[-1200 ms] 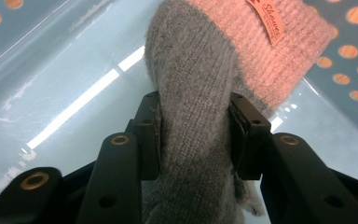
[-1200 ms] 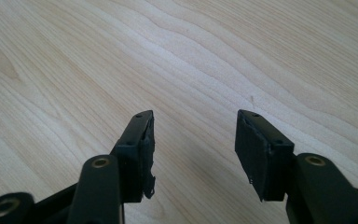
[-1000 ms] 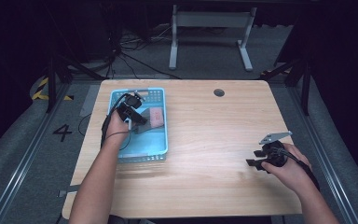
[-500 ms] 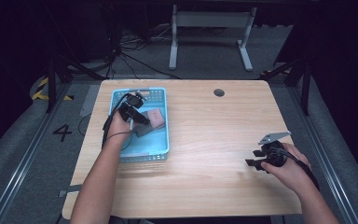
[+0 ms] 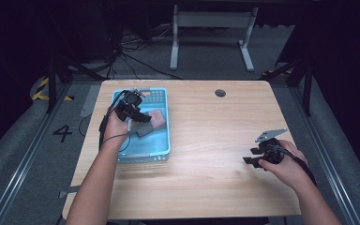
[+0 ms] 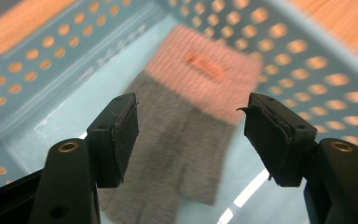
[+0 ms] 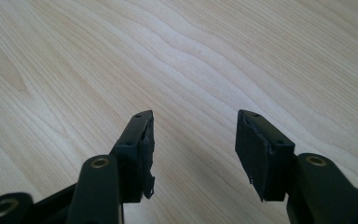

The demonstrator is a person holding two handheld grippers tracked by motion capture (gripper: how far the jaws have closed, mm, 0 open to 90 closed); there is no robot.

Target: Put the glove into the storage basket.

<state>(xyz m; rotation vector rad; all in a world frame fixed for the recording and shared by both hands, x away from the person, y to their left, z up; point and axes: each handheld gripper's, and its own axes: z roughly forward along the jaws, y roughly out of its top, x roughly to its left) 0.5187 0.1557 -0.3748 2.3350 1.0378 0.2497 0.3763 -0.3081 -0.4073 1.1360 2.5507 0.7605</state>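
Observation:
A blue perforated basket (image 5: 143, 157) stands at the table's left. A knitted cloth (image 5: 152, 123), grey with a pink end, lies flat inside it. My left gripper (image 5: 139, 117) hovers over the basket just left of the cloth. In the left gripper view the cloth (image 6: 186, 135) lies below the left gripper (image 6: 191, 100). Its jaws have just been opening, and they stand apart with nothing pressed between them. My right gripper (image 5: 251, 158) rests low at the table's right. The right gripper view shows the right gripper (image 7: 194, 114) open over bare wood.
The wooden table (image 5: 206, 140) has a round cable hole (image 5: 220, 93) near its far edge. A grey three-cornered plate (image 5: 271, 135) sticks up from the right gripper. Beyond the table are cables and a metal stand's legs (image 5: 211, 42) on the floor.
The left hand has lifted a little over the basket, and the grey part of the cloth now shows beside it. The right hand has stayed still.

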